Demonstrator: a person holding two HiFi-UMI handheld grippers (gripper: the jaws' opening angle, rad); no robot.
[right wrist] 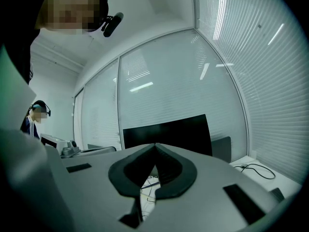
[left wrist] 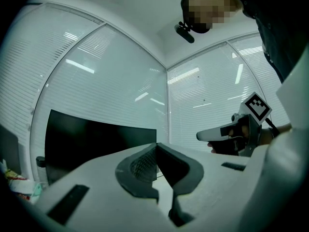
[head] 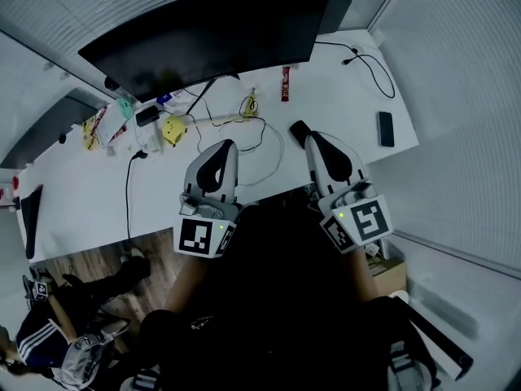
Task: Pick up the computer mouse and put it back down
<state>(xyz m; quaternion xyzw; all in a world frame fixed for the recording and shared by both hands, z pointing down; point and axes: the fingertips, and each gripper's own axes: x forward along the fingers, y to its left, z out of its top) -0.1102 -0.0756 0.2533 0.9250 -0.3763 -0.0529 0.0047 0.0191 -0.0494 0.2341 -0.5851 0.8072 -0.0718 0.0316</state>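
Both tools were held level over the near edge of the white worktop (head: pixel 89 194). The left tool (head: pixel 228 143) was clenched, its jaw tips meeting with nothing between them. The right tool (head: pixel 310 137) was clenched and empty as well. The black mouse (head: pixel 299 129) lay on the worktop just ahead of the right tool's tip; whether the two touched could not be told. A dark monitor (head: pixel 212 35) stood at the back. Cables (head: pixel 264 137) and a small yellow thing (head: pixel 173 130) lay in front of it. A phone (head: pixel 386 129) lay well to the right of the mouse.
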